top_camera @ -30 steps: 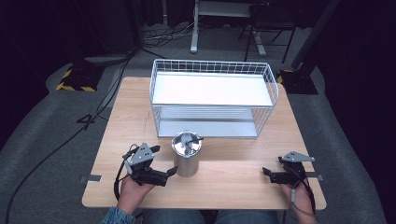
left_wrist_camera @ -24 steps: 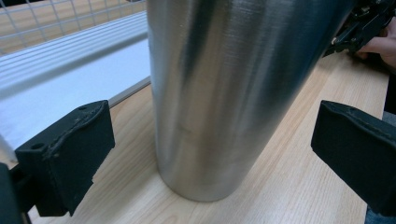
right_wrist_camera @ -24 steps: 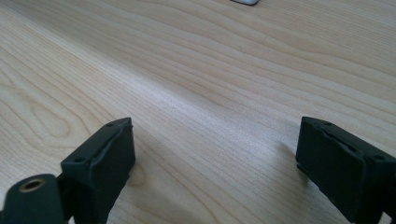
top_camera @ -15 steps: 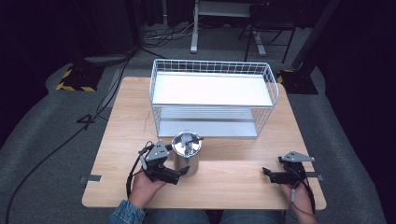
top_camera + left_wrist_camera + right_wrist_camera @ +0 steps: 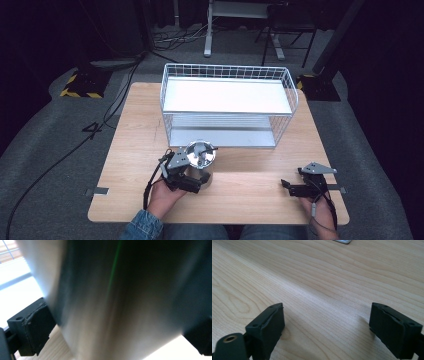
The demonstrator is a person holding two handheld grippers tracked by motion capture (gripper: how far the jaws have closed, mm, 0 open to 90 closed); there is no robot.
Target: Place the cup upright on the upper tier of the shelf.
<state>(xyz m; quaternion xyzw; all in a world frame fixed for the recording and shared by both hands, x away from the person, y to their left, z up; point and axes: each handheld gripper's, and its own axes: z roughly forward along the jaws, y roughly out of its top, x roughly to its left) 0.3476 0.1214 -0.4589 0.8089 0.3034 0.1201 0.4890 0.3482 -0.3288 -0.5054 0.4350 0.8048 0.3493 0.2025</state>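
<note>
A steel canister [image 5: 200, 172] with a knobbed lid stands on the wooden table [image 5: 135, 135], just in front of the wire basket. My left gripper [image 5: 192, 181] is at its left front side with the jaws spread around the body. In the left gripper view the blurred metal wall of the canister [image 5: 120, 302] lies between the two jaws, and the left pad [image 5: 35, 327] sits right beside its edge. My right gripper [image 5: 286, 186] rests low at the table's front right, open, with bare wood between its pads [image 5: 268, 325].
A white wire basket [image 5: 227, 67] with a white shelf inside stands at the back middle of the table. A white foot or corner [image 5: 342, 241] lies far ahead of the right gripper. Dark floor, cables and stands surround the table.
My left gripper has slid right and forward from the table's front left up to the canister, and now has it between its jaws. The right gripper has stayed put.
</note>
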